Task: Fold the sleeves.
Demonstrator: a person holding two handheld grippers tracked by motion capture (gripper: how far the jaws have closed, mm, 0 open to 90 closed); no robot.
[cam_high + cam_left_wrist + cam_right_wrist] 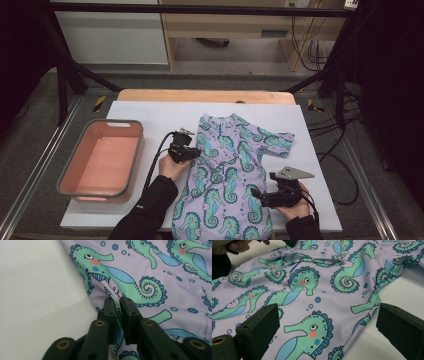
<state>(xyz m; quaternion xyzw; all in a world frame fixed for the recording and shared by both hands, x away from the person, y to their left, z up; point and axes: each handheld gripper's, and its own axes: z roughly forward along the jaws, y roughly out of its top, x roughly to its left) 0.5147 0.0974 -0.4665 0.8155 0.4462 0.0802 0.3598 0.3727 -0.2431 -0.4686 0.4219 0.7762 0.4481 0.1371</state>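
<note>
Here the lilac seahorse-print garment [227, 170] lies flat on the white sheet covering the table [145, 112], its neck end away from the person and its lower end running off the near edge, so its long axis points from the person toward the far side. One short sleeve [277, 140] spreads out to the right; the left side looks folded or tucked in at the edge.

The left gripper [186, 152] sits at the garment's left edge, about halfway up its length. In the left gripper view its jaws are clenched almost together over the cloth [150, 277], with what looks like a small ridge of fabric pinched between the tips right at the hem line, where lilac meets white.

The right gripper [260, 196] hovers over the lower right part of the garment, jaws spread wide and grasping nothing; in the right gripper view the fabric [312, 297] lies between and beyond them, its right edge just inside the right-hand jaw.

The pink tub [102, 157] stands well to the left, nearer the left hand. Any fold or lift probably hinges on that left-edge pinch, since the body of the garment lies to the right of those jaws.
</note>
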